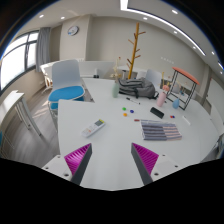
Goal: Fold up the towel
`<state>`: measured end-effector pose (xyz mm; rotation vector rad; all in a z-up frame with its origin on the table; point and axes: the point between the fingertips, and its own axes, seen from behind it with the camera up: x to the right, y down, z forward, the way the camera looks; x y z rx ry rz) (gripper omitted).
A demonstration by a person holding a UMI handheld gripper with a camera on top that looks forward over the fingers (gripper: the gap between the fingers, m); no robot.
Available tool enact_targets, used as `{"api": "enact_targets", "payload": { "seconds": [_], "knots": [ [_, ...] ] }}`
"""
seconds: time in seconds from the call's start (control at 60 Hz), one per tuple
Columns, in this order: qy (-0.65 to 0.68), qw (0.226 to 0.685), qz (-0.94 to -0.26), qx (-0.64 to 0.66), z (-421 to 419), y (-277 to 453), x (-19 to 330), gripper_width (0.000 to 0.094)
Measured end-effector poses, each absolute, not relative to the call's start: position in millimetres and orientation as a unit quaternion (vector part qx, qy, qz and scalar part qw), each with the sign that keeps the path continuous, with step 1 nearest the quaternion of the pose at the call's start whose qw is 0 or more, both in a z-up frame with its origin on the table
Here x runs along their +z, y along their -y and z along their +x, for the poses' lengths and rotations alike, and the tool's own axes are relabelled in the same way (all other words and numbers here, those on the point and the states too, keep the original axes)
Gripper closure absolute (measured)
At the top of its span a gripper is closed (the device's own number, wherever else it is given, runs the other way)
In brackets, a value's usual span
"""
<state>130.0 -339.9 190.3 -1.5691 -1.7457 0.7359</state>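
No towel shows in this view. My gripper (112,160) is open and empty, its two magenta pads (79,158) wide apart over the near part of a white table (115,135). Nothing stands between the fingers. The table's things all lie beyond the fingers, farther along the table.
On the table lie a white remote (93,128), a flat striped box (160,130), small coloured pieces (124,112), a dark object (158,100) and a basket-like object (131,87). A blue-seated chair (67,92) stands to the left, a wooden coat stand (134,45) behind.
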Motion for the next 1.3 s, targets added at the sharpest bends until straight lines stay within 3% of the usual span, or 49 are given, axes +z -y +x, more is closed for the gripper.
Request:
{"api": "enact_targets", "payload": {
  "seconds": [0.2, 0.567, 1.133, 1.217, 1.267, 1.3],
  "knots": [
    [0.653, 0.367, -0.612, 0.253, 99.3, 271.9, 173.7, 0.0089],
    [0.649, 0.376, -0.613, 0.248, 11.3, 187.5, 116.8, 0.0086],
    [0.664, 0.307, -0.641, 0.232, -122.7, 125.2, -23.6, 0.0091],
    [0.66, 0.3, -0.642, 0.251, -128.8, 128.7, -23.5, 0.0176],
    [0.653, 0.286, -0.651, 0.259, -126.8, 129.3, -26.2, 0.0302],
    [0.649, 0.287, -0.656, 0.257, -126.3, 124.7, -25.7, 0.0441]
  ]
}}
